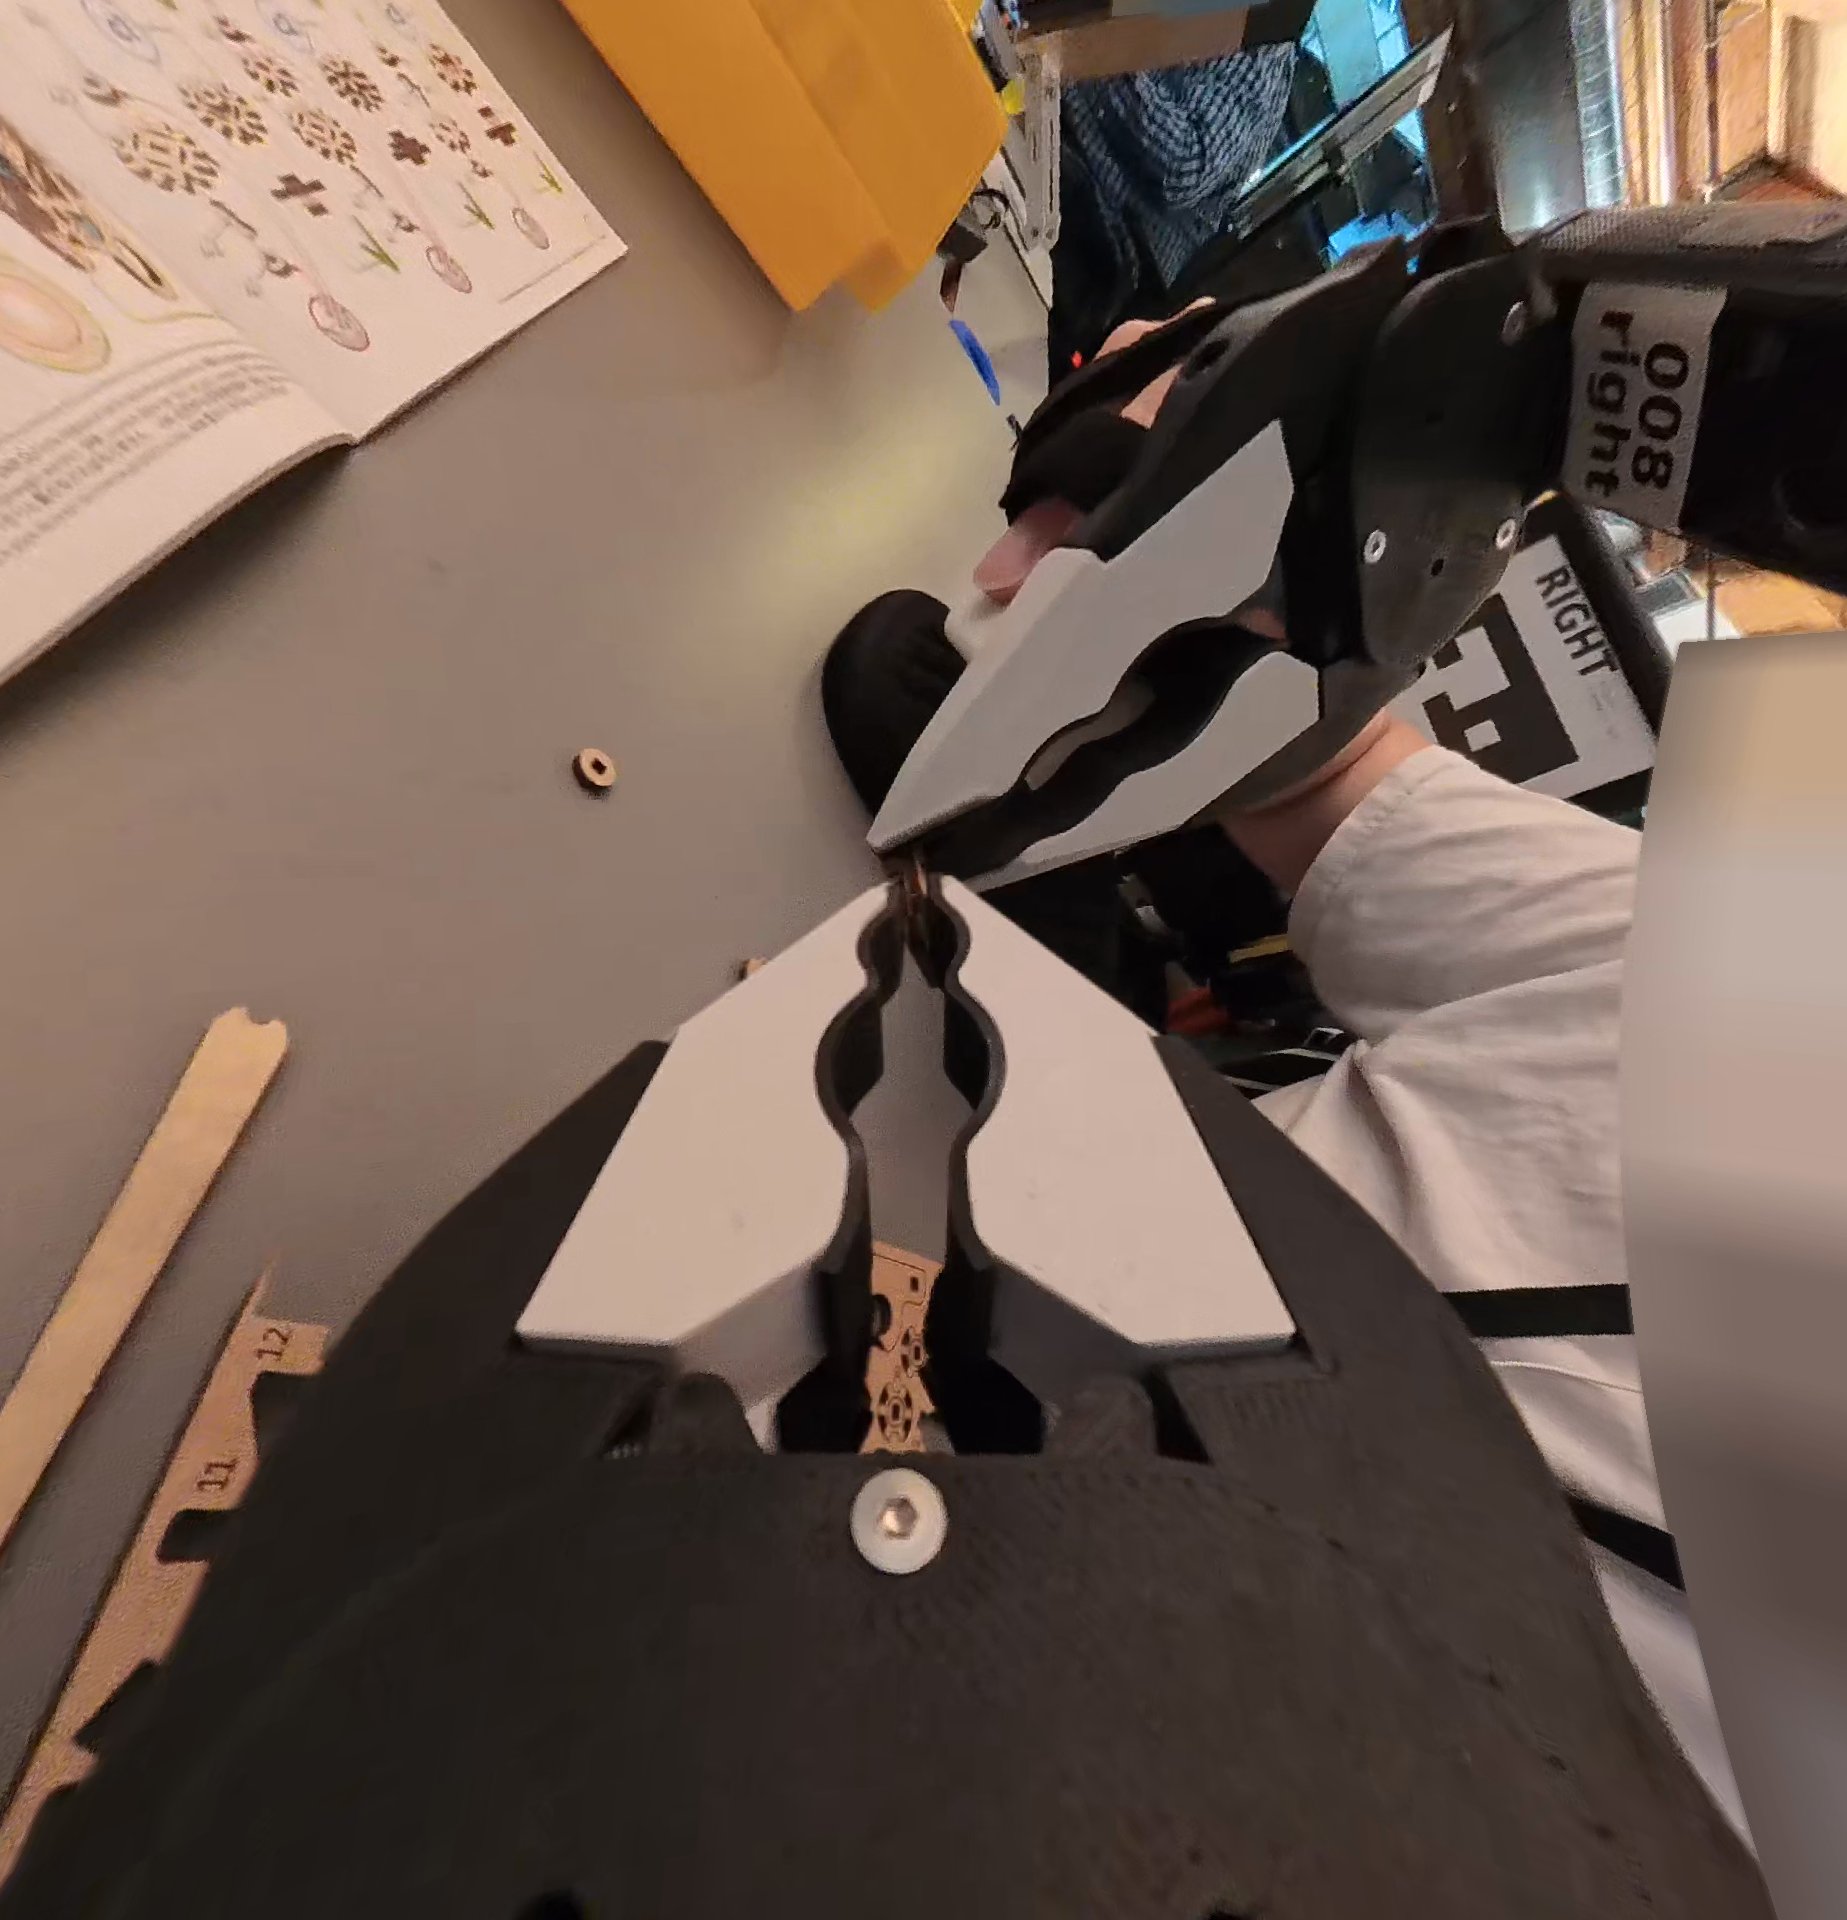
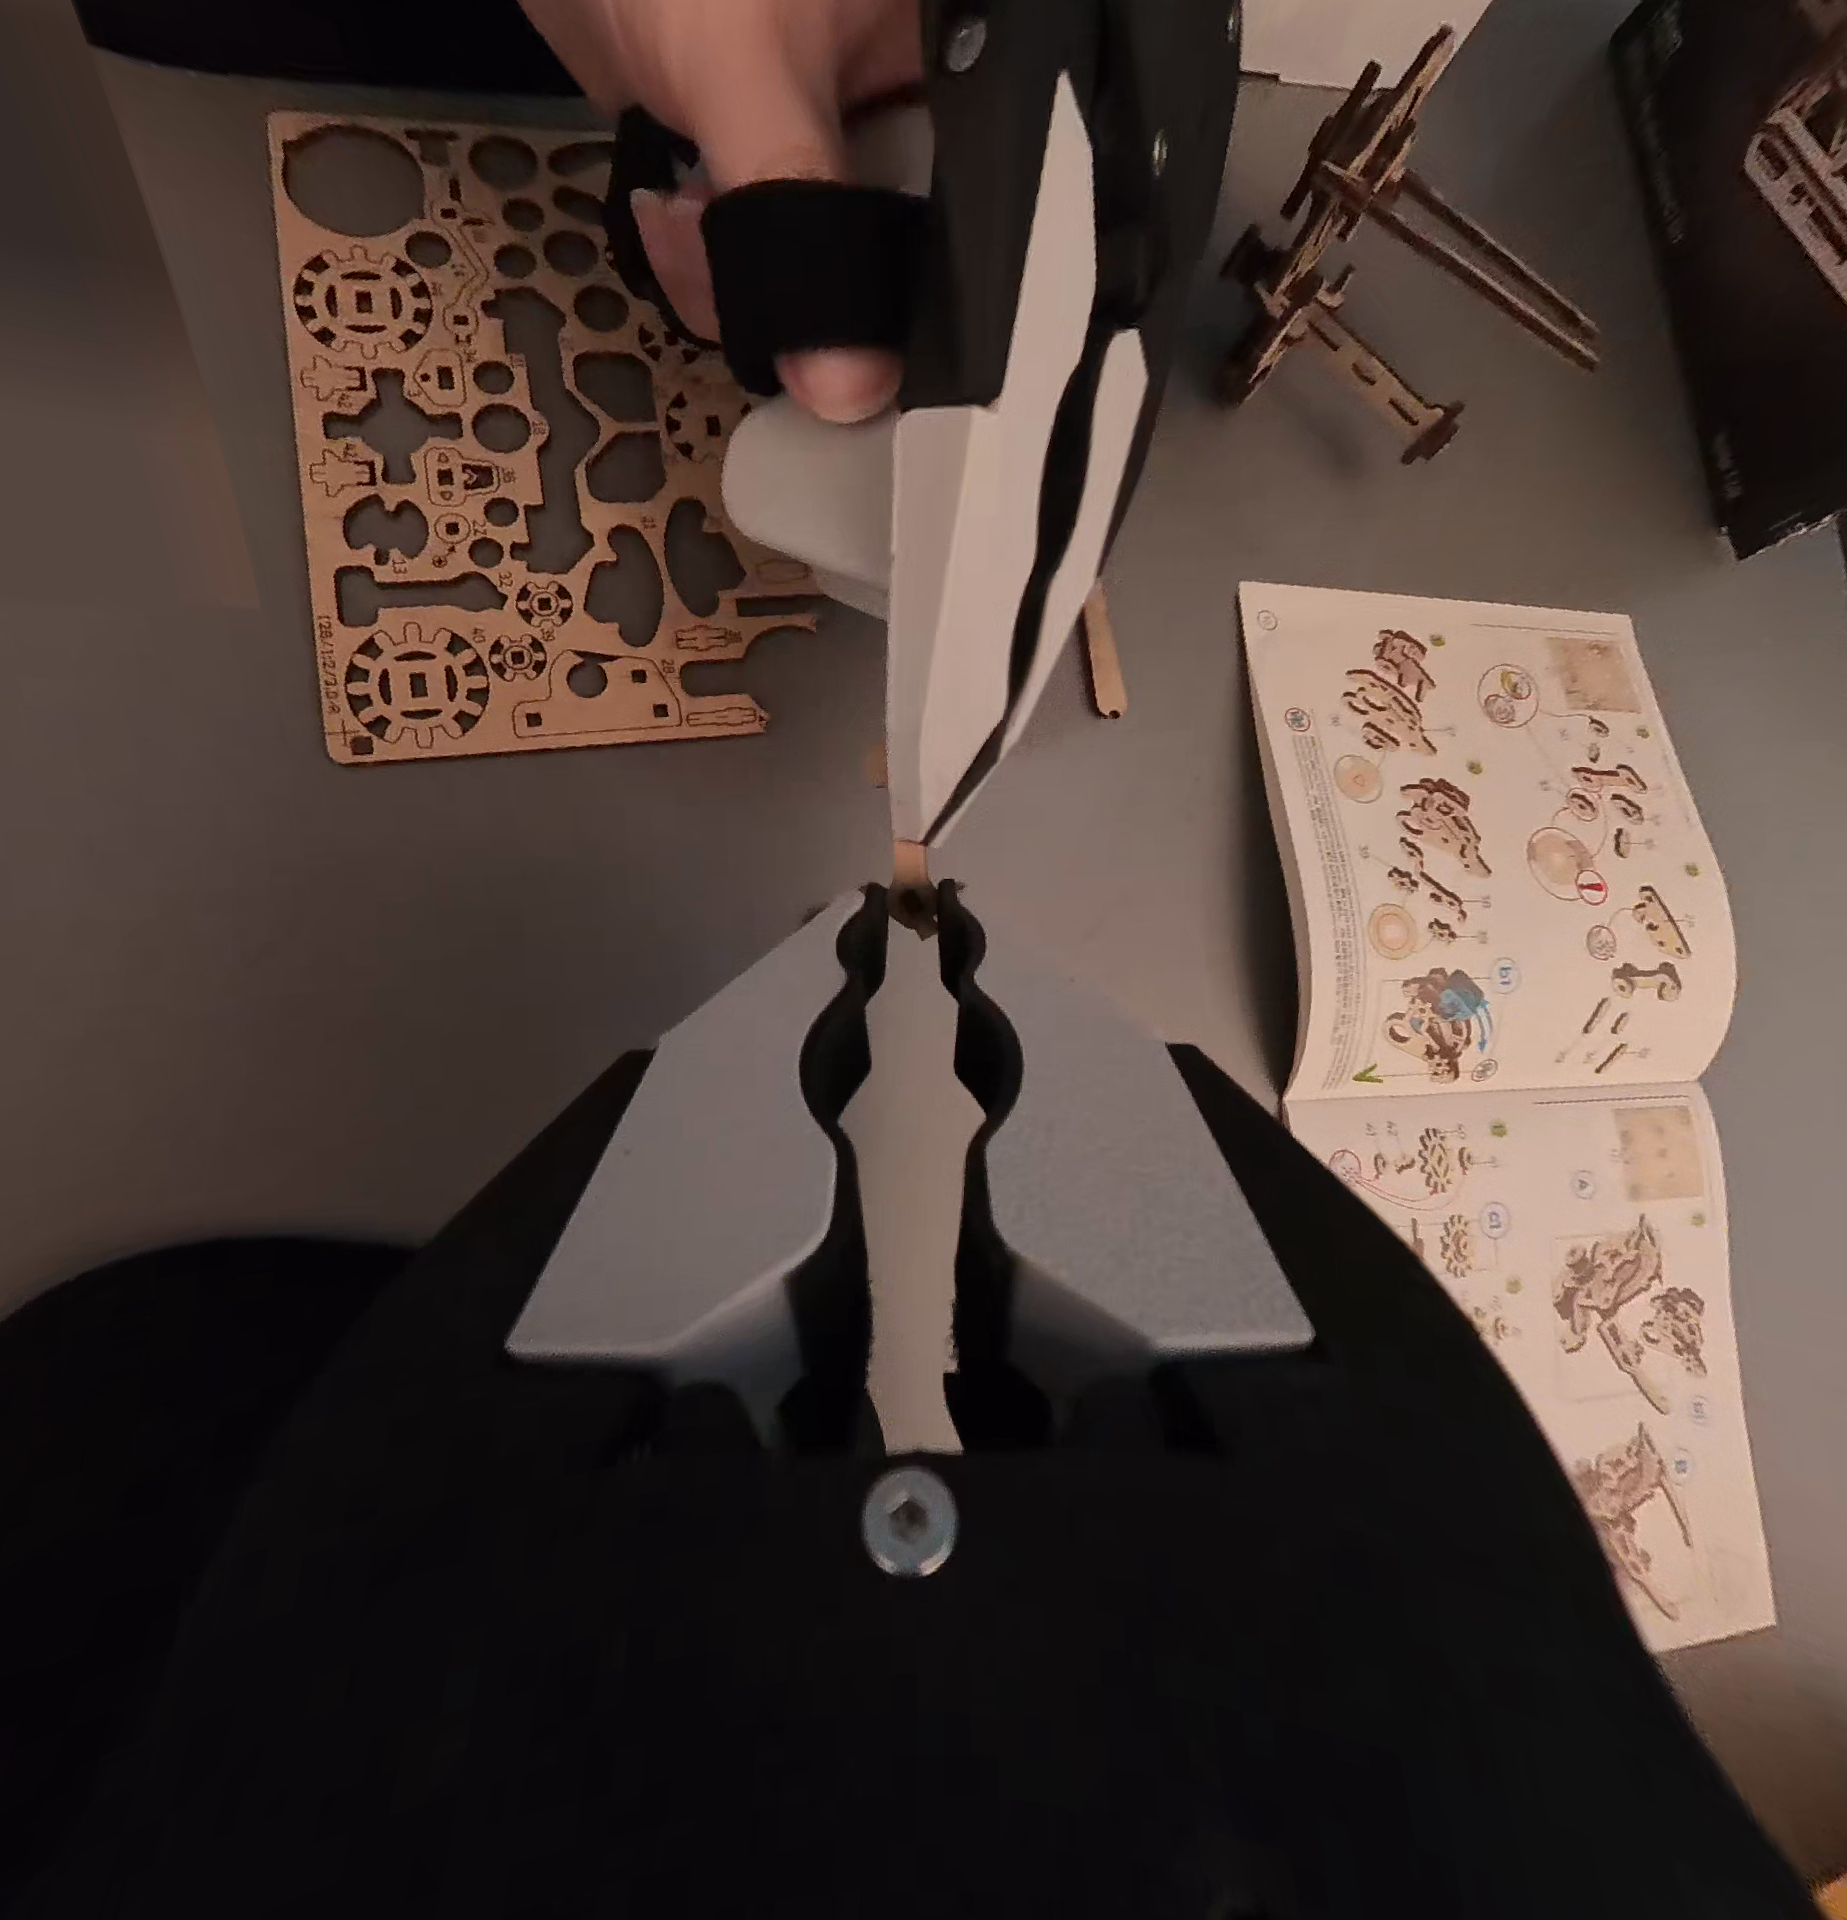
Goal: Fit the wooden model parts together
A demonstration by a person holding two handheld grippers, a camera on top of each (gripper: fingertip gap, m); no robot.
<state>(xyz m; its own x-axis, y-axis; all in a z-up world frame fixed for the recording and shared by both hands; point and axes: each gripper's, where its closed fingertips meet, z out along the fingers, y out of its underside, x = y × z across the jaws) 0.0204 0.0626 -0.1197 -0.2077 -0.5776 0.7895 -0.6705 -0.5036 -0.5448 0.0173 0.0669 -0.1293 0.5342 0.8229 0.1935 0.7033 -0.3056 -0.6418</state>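
Note:
My left gripper is shut on a small wooden part at its tips. My right gripper comes in from the upper right, tip to tip with it. In the right wrist view my right gripper is shut on a small wooden piece with a hole. The left gripper comes down from above, pinching a pale wooden piece that touches the other. Both are held above the grey table. How the two pieces join is hidden by the fingertips.
An open instruction booklet lies to the right and also shows in the left wrist view. A punched-out wooden sheet, a part-built wooden model, a black box, a loose washer, a wooden strip and a yellow bin are around. Less than 4 cm separates the two grippers' tips. Both grippers' tips are roughly 7 centimeters from the loose washer.

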